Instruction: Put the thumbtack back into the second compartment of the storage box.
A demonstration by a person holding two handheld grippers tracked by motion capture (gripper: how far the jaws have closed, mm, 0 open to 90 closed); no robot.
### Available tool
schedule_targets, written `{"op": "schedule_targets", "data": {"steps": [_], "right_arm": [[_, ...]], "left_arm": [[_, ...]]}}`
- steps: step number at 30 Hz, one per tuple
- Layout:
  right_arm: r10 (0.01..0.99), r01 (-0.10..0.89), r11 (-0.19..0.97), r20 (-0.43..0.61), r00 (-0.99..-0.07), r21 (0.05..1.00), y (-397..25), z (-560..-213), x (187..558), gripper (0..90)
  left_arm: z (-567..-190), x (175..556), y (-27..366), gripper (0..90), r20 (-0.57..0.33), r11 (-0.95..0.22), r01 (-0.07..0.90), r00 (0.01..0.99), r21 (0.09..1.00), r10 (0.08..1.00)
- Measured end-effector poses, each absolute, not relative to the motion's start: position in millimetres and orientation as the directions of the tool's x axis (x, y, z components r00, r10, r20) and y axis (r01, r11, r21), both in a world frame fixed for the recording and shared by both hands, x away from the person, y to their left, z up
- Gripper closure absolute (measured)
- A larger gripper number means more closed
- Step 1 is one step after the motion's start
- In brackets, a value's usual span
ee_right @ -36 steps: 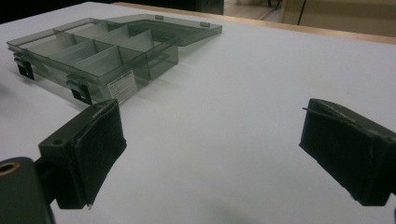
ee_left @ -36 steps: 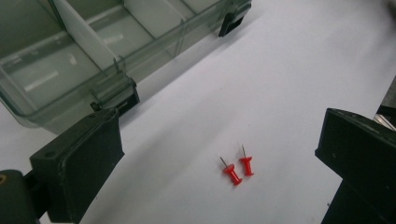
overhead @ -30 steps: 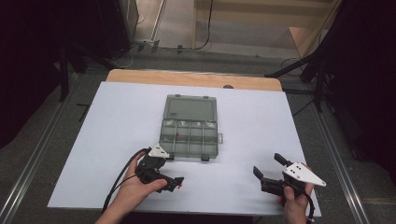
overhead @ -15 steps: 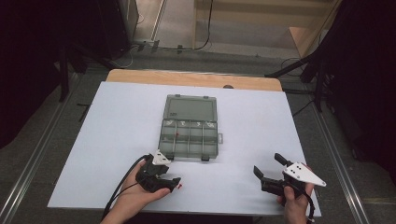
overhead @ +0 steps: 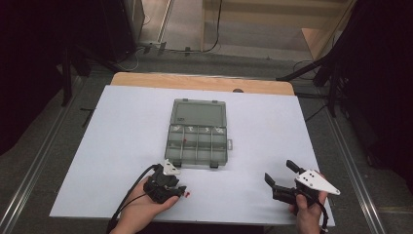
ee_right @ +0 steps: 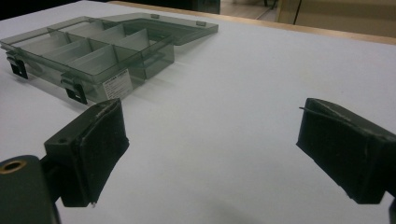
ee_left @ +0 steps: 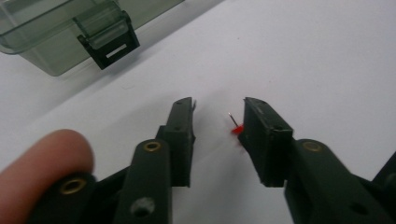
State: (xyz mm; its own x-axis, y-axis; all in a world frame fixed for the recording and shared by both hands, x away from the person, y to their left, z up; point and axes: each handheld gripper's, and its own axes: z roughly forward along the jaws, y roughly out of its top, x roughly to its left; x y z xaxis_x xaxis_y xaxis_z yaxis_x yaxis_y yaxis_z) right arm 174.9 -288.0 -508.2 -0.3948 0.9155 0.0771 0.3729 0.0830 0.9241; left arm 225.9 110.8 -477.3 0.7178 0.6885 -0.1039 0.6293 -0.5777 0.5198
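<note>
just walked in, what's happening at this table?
A person holds a tool in each hand at a white table. The left tool is low over the surface, jaws open around a small red pin that lies close to one jaw; whether it touches is unclear. A clear compartment box sits open just beyond, with a few small items inside. The right tool is wide open, off to the side, holding nothing.

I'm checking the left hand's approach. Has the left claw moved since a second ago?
Yes. The left claw has drawn back toward the person, away from the organizer box.
</note>
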Motion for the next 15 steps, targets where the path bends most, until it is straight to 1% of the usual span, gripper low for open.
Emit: {"op": "schedule_targets", "data": {"steps": [3,13,15], "right_arm": [[0.916,0.373,0.083,0.076,-0.394,0.924,-288.0,-508.1,174.9,8.5],[0.917,0.374,0.083,0.075,-0.391,0.924,-287.9,-508.0,174.8,8.8],[0.918,0.373,0.084,0.073,-0.390,0.924,-288.2,-508.0,174.9,8.9]], "left_arm": [[-478.0,224.9,110.7,66.6,-0.112,-0.568,0.634,0.713,0.524,0.692],[-481.3,222.4,107.0,67.2,-0.129,-0.576,0.636,0.721,0.513,0.681],[-482.2,222.0,106.2,68.8,-0.126,-0.574,0.638,0.718,0.513,0.685]]}}
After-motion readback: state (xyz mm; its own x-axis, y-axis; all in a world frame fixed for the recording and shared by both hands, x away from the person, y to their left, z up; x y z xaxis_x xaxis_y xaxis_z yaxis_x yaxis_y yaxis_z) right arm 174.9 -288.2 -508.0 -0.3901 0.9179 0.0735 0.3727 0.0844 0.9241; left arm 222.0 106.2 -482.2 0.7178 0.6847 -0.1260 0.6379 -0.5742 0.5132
